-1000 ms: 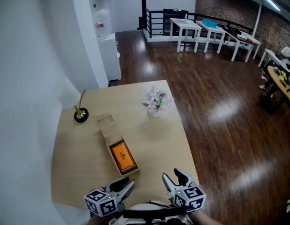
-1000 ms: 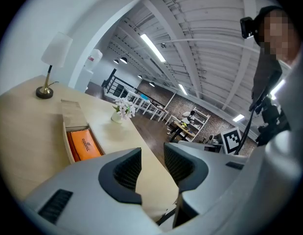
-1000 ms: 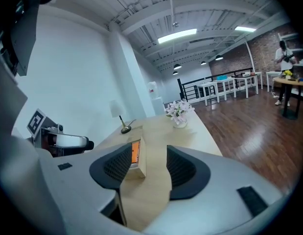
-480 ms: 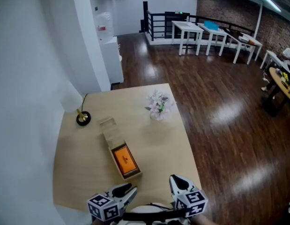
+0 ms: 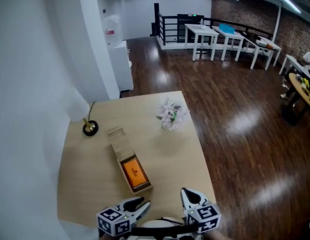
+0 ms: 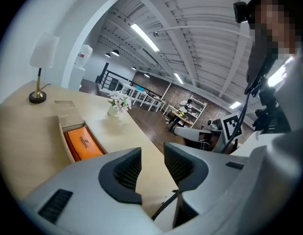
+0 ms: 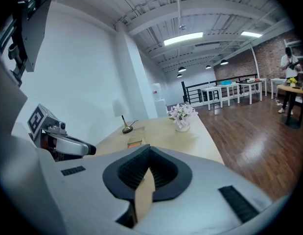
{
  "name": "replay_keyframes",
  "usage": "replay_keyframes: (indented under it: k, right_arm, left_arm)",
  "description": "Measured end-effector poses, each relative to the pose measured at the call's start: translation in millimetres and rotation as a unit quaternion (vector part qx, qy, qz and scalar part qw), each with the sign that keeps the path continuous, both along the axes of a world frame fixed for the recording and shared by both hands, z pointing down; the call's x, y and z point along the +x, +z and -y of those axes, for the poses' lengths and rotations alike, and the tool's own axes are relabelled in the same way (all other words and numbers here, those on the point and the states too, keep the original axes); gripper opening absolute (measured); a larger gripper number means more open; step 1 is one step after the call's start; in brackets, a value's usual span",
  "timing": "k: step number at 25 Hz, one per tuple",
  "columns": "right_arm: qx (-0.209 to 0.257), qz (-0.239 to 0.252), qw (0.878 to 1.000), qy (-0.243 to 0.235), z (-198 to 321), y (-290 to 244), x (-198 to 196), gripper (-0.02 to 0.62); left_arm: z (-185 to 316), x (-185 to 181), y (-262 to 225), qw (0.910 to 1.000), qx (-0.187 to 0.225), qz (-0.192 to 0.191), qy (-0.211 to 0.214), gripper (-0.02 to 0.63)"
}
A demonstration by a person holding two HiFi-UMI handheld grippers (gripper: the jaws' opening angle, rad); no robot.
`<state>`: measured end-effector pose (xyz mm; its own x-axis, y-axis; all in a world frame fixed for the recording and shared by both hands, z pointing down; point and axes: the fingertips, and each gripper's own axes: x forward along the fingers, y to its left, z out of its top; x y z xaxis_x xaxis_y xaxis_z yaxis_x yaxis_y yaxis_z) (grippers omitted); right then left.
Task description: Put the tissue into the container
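**Both grippers empty, tissue pack sitting in the box**

The orange tissue pack (image 5: 133,172) is lying inside the open near half of the long wooden box (image 5: 119,143), mid-table (image 5: 165,154) and well apart from both grippers. The left gripper (image 5: 143,203) is hovering at the near edge with its jaws apart and nothing between them. The right gripper (image 5: 186,192) is hanging beside it; its jaws have just been closing and are now meeting on nothing.

Judging by this, the placing step itself is looking finished rather than in hand. If anything is remaining, it is calling for a forward reach past the near edge to the box. The vase of flowers (image 5: 170,115) farther back is posing no obstacle.
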<state>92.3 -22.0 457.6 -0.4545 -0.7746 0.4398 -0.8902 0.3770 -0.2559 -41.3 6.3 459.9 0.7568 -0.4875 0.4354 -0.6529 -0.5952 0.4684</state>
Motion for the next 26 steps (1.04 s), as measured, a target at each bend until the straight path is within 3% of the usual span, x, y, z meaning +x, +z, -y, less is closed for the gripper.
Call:
replay_keyframes:
  k: [10,26]
  right_arm:
    - [0.010,-0.032,0.999,-0.030,-3.6,-2.0,-12.0,0.000]
    - [0.013,-0.054,0.998,-0.034,-5.5,-1.8,-12.0,0.000]
  left_arm:
    - [-2.3,2.4,1.2,1.0000,-0.003,0.001,0.004,0.146]
    - [-4.3,4.8,0.7,1.0000,-0.005,-0.001,0.008,0.146]
